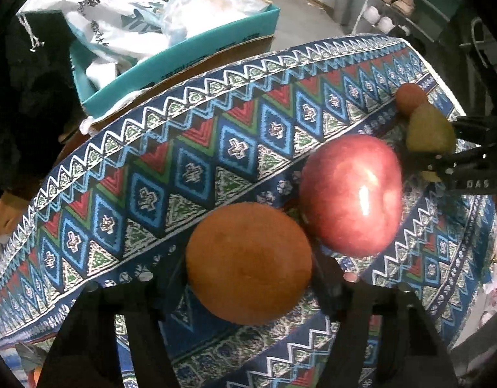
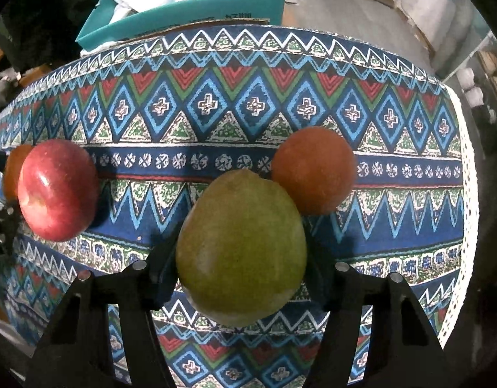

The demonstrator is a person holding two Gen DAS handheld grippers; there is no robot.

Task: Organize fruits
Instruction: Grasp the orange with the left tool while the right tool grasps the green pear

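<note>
My left gripper [image 1: 248, 278] is shut on an orange [image 1: 248, 263] just above the patterned tablecloth [image 1: 151, 174]. A red apple [image 1: 350, 194] sits on the cloth right beside it, to the right. My right gripper [image 2: 242, 268] is shut on a green pear [image 2: 242, 245]. Behind the pear, to the right, a second orange [image 2: 313, 169] lies on the cloth [image 2: 216, 103]. The apple [image 2: 57, 189] shows at the left of the right wrist view, with the held orange [image 2: 12, 168] behind it. The left wrist view shows the pear [image 1: 429, 132] in the right gripper [image 1: 419, 155], and the second orange [image 1: 410, 97] beyond.
A teal box [image 1: 183, 55] with white patterned cloth and plastic bags stands beyond the table's far edge; it also shows in the right wrist view [image 2: 190, 13]. A shoe rack [image 1: 406, 3] stands at the far right. The table edge with white trim [image 2: 465, 168] runs down the right.
</note>
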